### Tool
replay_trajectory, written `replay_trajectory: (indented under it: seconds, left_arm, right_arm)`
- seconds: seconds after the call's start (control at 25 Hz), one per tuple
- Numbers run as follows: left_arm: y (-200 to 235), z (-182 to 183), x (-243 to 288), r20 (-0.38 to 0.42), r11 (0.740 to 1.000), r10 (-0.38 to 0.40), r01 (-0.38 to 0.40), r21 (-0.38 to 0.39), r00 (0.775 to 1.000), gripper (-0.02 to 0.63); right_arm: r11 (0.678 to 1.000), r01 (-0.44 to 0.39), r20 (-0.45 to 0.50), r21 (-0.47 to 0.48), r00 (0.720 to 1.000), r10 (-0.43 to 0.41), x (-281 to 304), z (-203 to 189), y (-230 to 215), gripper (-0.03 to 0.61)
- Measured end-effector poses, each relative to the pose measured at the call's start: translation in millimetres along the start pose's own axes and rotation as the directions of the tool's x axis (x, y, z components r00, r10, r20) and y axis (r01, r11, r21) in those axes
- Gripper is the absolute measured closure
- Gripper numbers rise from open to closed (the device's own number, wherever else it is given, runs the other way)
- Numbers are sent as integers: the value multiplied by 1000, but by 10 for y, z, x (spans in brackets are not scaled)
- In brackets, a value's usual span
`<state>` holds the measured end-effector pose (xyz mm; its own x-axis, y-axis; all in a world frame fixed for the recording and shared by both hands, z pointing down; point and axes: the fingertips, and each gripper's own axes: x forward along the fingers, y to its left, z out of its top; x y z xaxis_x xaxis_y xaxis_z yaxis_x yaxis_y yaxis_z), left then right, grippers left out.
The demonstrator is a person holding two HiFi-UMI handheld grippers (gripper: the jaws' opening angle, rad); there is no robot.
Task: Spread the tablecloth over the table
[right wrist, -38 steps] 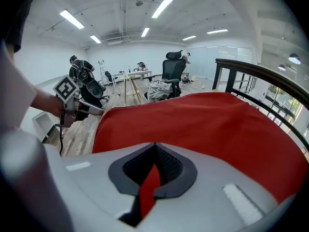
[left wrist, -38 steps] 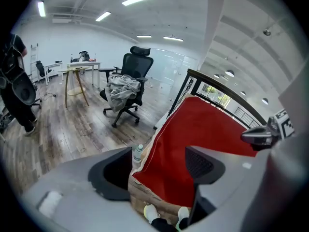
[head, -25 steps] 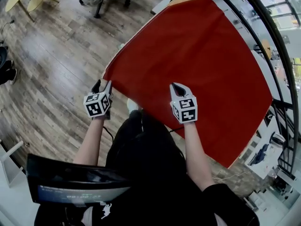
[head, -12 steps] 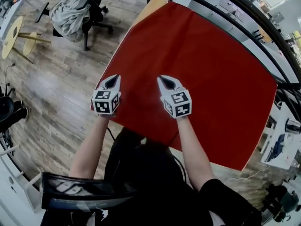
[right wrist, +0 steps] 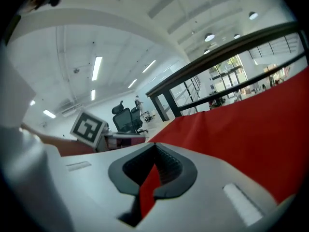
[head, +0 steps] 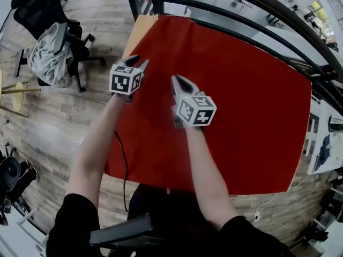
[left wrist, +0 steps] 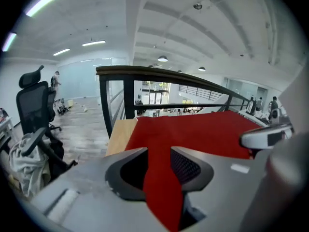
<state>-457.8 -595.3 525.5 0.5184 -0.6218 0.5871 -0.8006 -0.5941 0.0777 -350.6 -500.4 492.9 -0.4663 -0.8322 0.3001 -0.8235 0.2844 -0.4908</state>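
Your left tool [head: 138,61], jaws just opening on nothing, and your clenched, empty right tool [head: 176,80] hover over the tablecloth [head: 241,106] lying across the counter [head: 136,31]; judged soft and light, it wants pinching at the hem.

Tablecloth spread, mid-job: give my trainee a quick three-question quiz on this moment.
1. True or false: the red tablecloth lies crumpled in a heap.
2. The right gripper's jaws are: A) wide apart, B) together.
3. What does the tablecloth leave bare in the head view?
Key: 1 false; 2 B; 3 a strip of the wooden table at its far left corner.
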Motion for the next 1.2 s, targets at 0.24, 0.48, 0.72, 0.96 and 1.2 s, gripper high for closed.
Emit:
replay_trajectory:
  seconds: [0.24,0.48,0.72,0.96,1.2]
  left_arm:
    - [643,599,1034,-9,993,-55,56,100,998,417]
    - [1046,1014,1691,-9,984,-176,176,24,984,456]
    - [1119,1226,2166,-219,905,-246,304,296,944,423]
    - [1105,1263,2380,-323,802,-359,466,373,876,416]
    - [1092,1231,2443,-363,757,-467,577,307,806,448]
  right_arm:
    - [978,24,-54,-206,998,-36,869,155,-322,569]
    - [973,13,-52,-230,998,-26,1464,245,-541,568]
    - [968,-25,-65,-251,998,9,1502,218,-576,568]
    - [961,-52,-71,-270,997,34,1498,232,-557,568]
    - [973,-53,-32,-225,998,47,1435,309,-583,568]
